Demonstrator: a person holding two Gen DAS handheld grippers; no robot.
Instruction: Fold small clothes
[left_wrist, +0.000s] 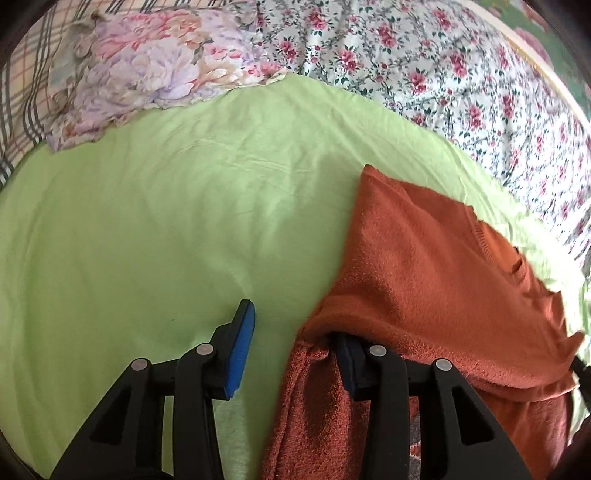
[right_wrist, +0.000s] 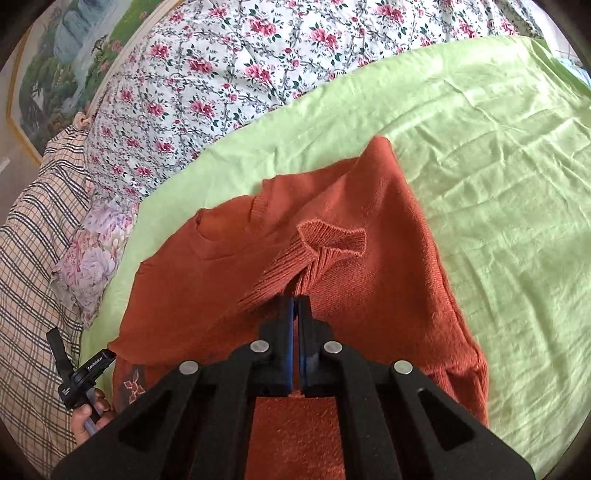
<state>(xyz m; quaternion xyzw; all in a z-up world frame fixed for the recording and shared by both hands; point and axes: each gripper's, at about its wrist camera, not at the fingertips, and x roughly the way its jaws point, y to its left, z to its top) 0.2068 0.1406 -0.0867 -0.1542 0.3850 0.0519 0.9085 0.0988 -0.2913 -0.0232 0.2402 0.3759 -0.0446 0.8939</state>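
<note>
An orange knitted sweater (right_wrist: 369, 236) is seen lying on a light green sheet (right_wrist: 498, 166), filling the centre and lower half of the right wrist view and the lower right of the left wrist view. It is only partly folded, as far as can be judged: a sleeve has been drawn across the body, its ribbed cuff (right_wrist: 332, 236) standing up near the middle of the frame, while the neckline is shown flat toward the centre left.

The right gripper (right_wrist: 295, 306) is pressed together on a fold of ribbed knit just below that cuff — the cloth is pinched between the blue pads and pulled into a small tent. The left gripper (left_wrist: 291, 332) is spread wide at the bottom of its own frame; one blue-padded finger (left_wrist: 242, 343) rests bare over the sheet, and the other is tucked under the sweater's raised edge, so that nothing is clamped.

A first sleeve fold appears to be in hand; laying that sleeve flat, the other side and the final fold of the body are judged to remain — no finished, compact bundle is shown. A floral quilt (right_wrist: 229, 74) is seen along the top of both frames, and a pastel floral pillow (left_wrist: 147, 70) in the upper left of the left wrist view.
</note>
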